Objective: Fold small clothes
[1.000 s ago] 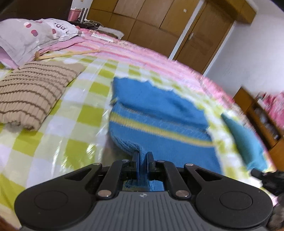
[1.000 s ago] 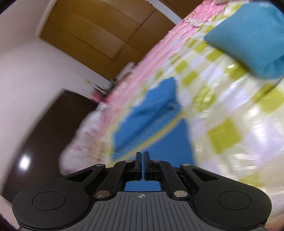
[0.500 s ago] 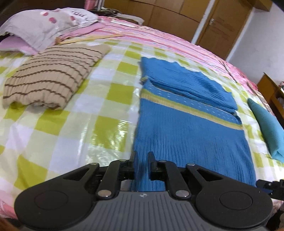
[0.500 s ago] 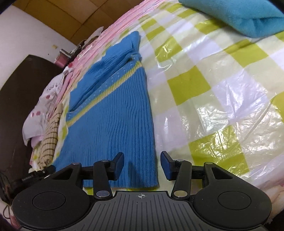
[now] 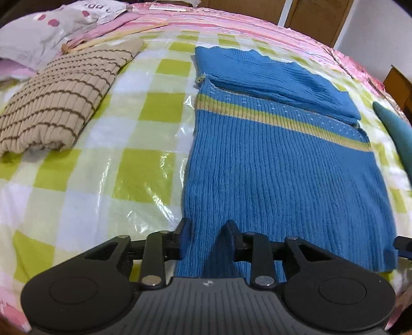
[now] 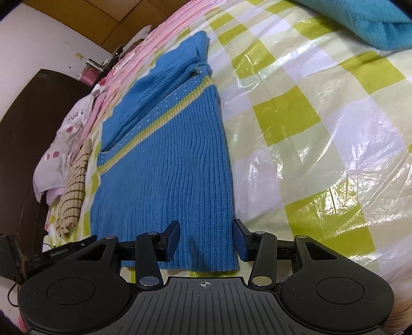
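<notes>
Blue sweater (image 5: 278,165): laid flat on the plastic-covered checked bedspread (image 5: 85,165); sleeves folded across the top above a yellow stripe; a second ago its near hem was pinched up in both grippers, now the hem is spread flat at the near edge of the bed.
Left gripper (image 5: 207,238): jaws opening; a second ago clenched on a bunched fold of the hem, now parted, with the sweater's left hem corner lying between the fingers; pads not seen pressing the knit; released.
Right gripper (image 6: 207,239): a second ago clamped shut on the hem, now parted wide and closing slightly; the sweater's right hem corner is seen between the fingers, clear gaps on both sides; released.
View change: both cameras are tipped lower than before; wardrobe and wall largely gone from the left view, bedspread filling it.
Striped beige sweater (image 5: 59,95): folded, left of the blue one, well apart; unchanged.
Teal fabric (image 6: 360,20): at the right of the bed, apart from the sweater; unchanged.
Pillow (image 5: 49,28): at the bed's far left; unchanged.
</notes>
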The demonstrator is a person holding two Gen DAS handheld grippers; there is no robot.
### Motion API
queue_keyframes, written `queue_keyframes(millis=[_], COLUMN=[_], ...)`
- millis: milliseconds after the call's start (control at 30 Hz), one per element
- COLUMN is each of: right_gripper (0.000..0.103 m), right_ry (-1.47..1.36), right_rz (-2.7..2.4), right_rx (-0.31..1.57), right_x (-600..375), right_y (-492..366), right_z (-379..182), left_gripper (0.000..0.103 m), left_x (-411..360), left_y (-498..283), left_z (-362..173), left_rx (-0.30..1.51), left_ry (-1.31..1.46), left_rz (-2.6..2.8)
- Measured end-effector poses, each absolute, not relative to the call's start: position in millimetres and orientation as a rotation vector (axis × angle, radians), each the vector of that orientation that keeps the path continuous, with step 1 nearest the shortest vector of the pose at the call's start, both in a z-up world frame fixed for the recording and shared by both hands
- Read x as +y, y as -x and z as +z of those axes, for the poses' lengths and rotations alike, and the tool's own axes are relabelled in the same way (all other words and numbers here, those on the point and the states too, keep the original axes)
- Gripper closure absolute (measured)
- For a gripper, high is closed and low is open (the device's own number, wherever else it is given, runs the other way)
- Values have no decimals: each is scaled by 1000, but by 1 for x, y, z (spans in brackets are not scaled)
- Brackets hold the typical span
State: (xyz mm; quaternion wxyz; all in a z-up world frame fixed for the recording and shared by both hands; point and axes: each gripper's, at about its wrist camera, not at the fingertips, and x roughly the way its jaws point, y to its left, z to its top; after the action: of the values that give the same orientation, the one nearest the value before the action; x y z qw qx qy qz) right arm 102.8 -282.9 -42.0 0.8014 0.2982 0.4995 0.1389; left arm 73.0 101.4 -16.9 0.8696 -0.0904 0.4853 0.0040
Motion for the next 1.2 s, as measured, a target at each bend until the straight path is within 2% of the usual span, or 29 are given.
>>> queue_keyframes(millis=[133, 233, 367, 633, 933, 1100, 1200], right_gripper=[65, 72, 89, 91, 90, 89, 86], right_ry=[-643, -643, -690, -749, -805, -825, -813], right_rz=[295, 305, 327, 373, 397, 400, 409], right_rx=[1072, 1084, 1102, 1085, 1062, 1044, 1033], right_x=[-282, -281, -284, -285, -289, -290, -288], right_y=[-103, -106, -110, -110, -109, -106, -106], right_z=[-44, -47, -51, -61, -70, -71, -70], left_gripper=[68, 84, 89, 90, 87, 82, 72], left_x=[97, 97, 102, 105, 101, 98, 94], left_y=[-69, -67, -67, -74, -66, -60, -55], left_z=[-15, -13, -9, -13, -20, -17, -12], left_rx=[1008, 1013, 1021, 990, 977, 942, 892], left_ry=[189, 204, 286, 345, 281, 209, 135], left_rz=[-12, -35, -78, -134, -99, -45, -2])
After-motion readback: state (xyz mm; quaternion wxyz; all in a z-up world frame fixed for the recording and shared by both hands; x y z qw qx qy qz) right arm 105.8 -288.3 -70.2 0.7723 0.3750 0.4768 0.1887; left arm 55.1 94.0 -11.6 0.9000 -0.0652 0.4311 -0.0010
